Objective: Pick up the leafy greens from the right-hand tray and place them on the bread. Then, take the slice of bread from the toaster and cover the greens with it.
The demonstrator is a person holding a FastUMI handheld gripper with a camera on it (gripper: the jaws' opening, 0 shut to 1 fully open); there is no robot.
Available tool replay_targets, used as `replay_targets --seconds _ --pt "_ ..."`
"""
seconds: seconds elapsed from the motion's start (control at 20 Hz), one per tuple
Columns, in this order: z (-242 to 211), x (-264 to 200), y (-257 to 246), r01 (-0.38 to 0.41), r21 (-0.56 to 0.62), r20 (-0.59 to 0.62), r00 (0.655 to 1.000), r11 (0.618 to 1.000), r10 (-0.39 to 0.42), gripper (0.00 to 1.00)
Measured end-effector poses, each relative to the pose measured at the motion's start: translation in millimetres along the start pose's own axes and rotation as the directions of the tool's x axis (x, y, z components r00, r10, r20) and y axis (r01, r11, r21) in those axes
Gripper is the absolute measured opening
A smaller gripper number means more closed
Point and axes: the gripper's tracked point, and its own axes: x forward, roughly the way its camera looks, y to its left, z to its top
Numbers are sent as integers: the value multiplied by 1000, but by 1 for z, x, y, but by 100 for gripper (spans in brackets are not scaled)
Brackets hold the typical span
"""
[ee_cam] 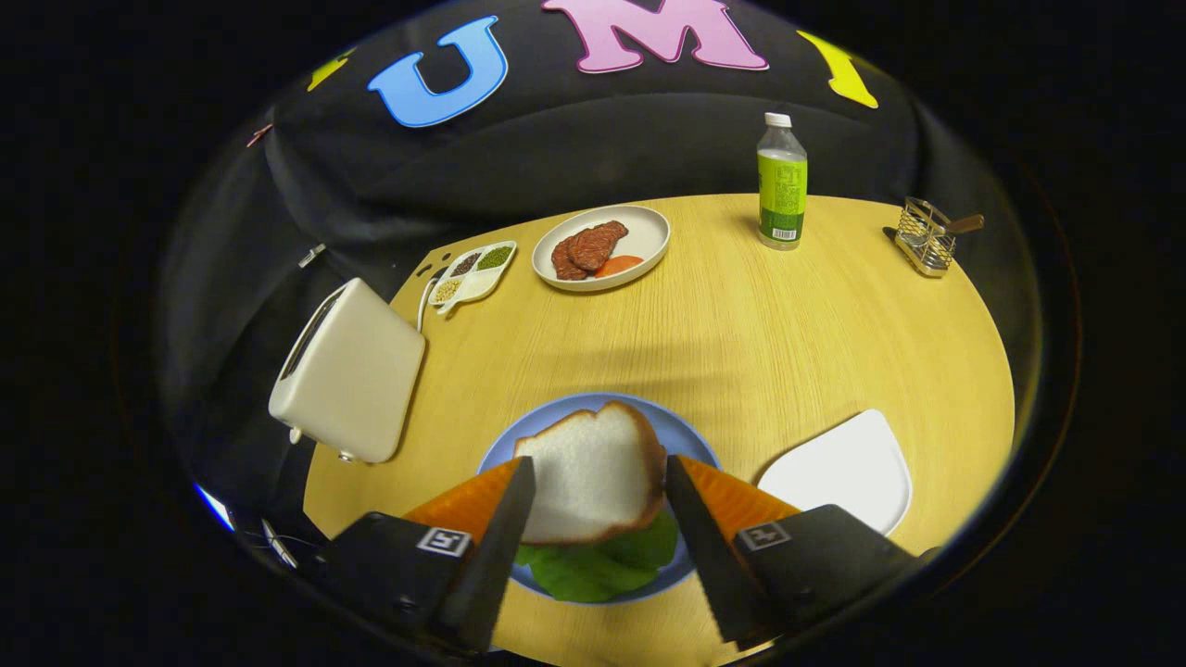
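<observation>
Orange-black gripper: fingers spread either side of bread, not pinching.
Bread: on greens, blue plate; lower slice hidden.
Table: pale wood.
Right: white tray, partly cut off.
Left: toaster.
Far: meat plate, bottle, black cloth wall.

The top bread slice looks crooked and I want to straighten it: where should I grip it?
Grip the bread slice across its two side crusts, coming from above. It lies flat on the greens on the blue plate, and the gripper jaws already stand open on either side.
</observation>
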Motion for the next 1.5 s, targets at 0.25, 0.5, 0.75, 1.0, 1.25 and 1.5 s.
replay_targets --seconds 0.25,0.5,0.75,1.0,1.25,1.5 --pt "37 -38 -1 11 -31 113 994 999 -8 99" --pt "107 -94 14 16 -132 313 949 991 27 99" --pt "160 -156 30 -1 -170 460 884 985 80 99" --pt "195 -216 17 19 -124 579 813 992 57 99" --pt "209 -264 -10 48 -107 623 782 993 30 99" --pt "207 -287 -41 95 -100 644 765 990 -8 99"
